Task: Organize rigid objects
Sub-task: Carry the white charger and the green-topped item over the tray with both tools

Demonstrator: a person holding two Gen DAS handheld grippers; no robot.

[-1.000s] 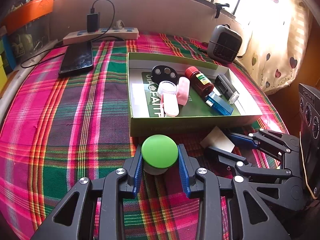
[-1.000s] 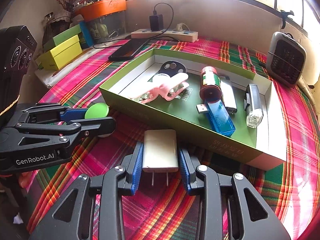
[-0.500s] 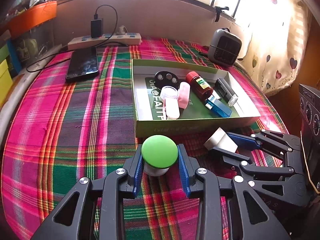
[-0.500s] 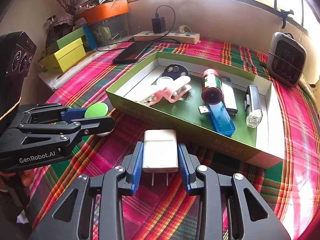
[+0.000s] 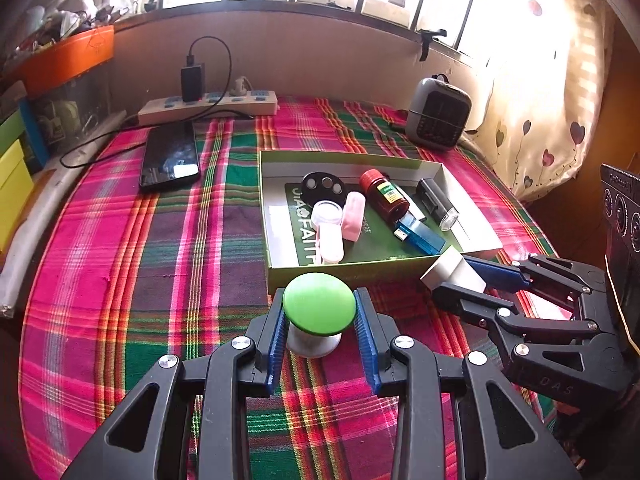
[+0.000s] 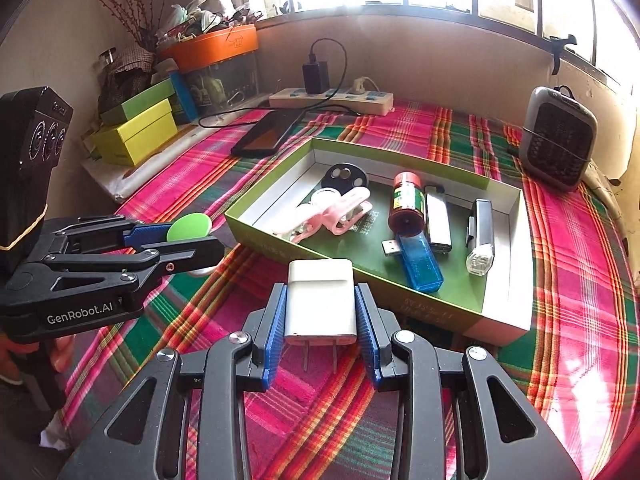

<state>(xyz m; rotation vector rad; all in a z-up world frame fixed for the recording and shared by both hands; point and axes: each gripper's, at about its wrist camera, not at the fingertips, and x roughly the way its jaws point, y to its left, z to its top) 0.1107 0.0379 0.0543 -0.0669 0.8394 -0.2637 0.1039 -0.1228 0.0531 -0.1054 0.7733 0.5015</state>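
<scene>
My left gripper (image 5: 319,322) is shut on a round green-capped knob (image 5: 319,304) with a white base, held above the plaid cloth just in front of the green box (image 5: 340,276). My right gripper (image 6: 320,316) is shut on a white plug adapter (image 6: 321,300), prongs pointing back at me, held in front of the green box (image 6: 440,308). The box holds a red bottle (image 6: 407,206), a blue USB stick (image 6: 420,262), a pink clip (image 6: 340,214), a black disc (image 6: 345,176) and a small torch (image 6: 480,236). Each gripper shows in the other's view: the left gripper (image 6: 188,236) and the right gripper (image 5: 452,276).
A black phone (image 5: 170,158) lies on the cloth at the back left, by a power strip (image 5: 208,106) with a charger. A grey fan heater (image 5: 438,114) stands at the back right. Yellow and green boxes (image 6: 136,128) and an orange tub (image 6: 212,46) line the left wall.
Both grippers have risen and drawn back from the box, each still holding its object; the knob and the adapter have lifted off the cloth.
</scene>
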